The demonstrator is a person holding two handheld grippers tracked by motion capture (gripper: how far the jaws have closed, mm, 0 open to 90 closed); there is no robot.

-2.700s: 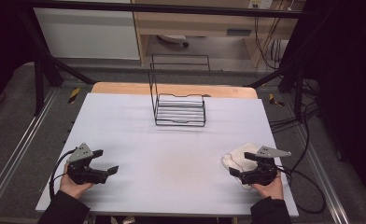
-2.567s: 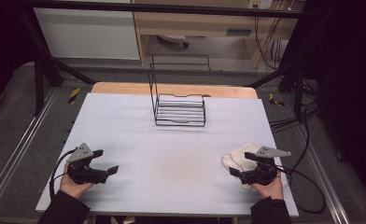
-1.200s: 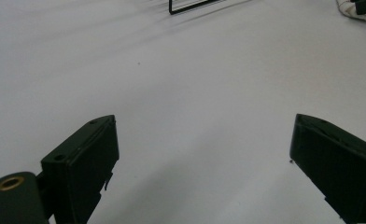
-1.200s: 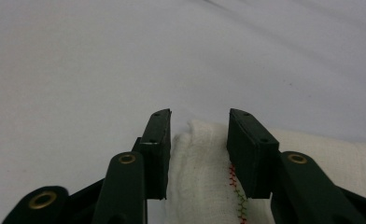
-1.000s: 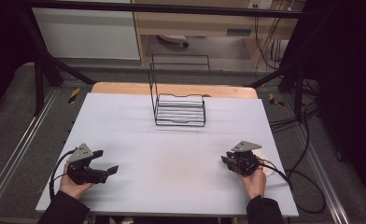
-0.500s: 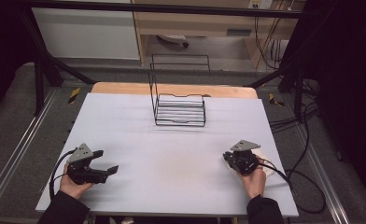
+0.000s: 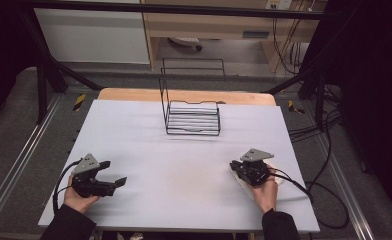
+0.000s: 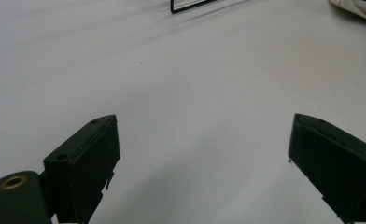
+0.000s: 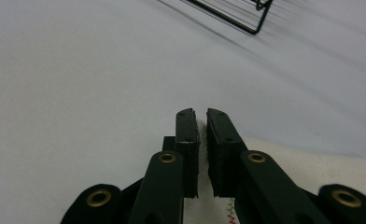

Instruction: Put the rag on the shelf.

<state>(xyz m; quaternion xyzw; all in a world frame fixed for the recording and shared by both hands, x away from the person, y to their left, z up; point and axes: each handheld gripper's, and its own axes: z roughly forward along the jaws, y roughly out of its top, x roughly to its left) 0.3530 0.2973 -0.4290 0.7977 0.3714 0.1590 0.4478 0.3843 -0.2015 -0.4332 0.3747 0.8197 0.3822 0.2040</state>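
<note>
No writing, label, brand, number or sign can be read in any of the views. The white cloth (image 9: 312, 172) pinched between the right gripper's jaws carries a short line of red and green stitching at its edge just below the jaws, too small to tell whether it forms letters. A dark plate on the wooden shelf (image 7: 256, 34), well beyond the jaws, is too blurred to read.
</note>
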